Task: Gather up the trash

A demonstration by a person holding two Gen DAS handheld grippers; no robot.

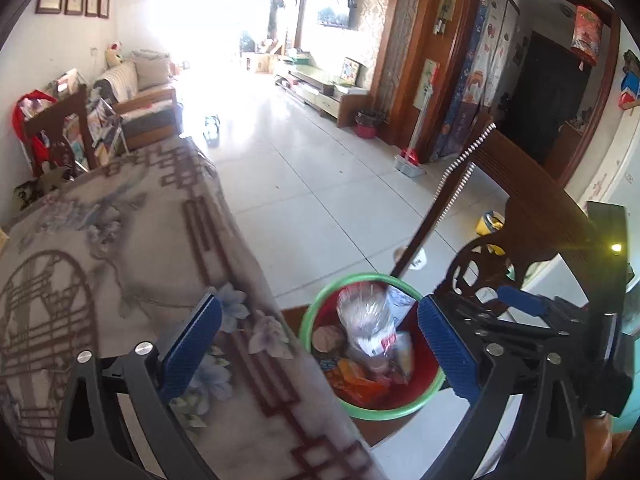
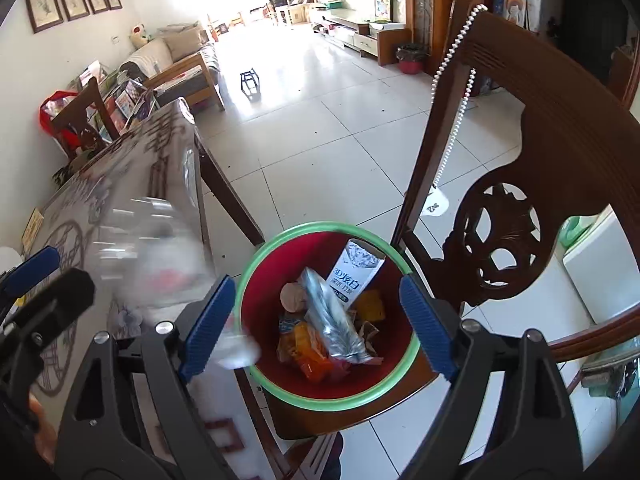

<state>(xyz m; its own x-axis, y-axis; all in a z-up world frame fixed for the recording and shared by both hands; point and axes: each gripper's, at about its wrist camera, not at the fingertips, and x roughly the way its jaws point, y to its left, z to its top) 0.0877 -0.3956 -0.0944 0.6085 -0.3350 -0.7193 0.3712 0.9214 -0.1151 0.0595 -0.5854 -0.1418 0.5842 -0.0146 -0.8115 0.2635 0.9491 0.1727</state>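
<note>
Chair (image 2: 532,128) beside bin (image 2: 328,394); table (image 1: 120,240) edge alongside.

right gripper (image 2: 318,322): fingers (image 2: 208,326) spread wide, nothing between them
bin (image 2: 280,388): red, green rim, right under the gripper
inside: silver wrapper (image 2: 332,320), carton (image 2: 354,274), orange wrappers (image 2: 308,352)
bottle (image 2: 156,256): clear, blurry, left over the desk (image 2: 120,160)

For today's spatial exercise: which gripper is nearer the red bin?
Right. The right gripper hangs open directly over the red bin; the left gripper is open too, partly over the table.
</note>
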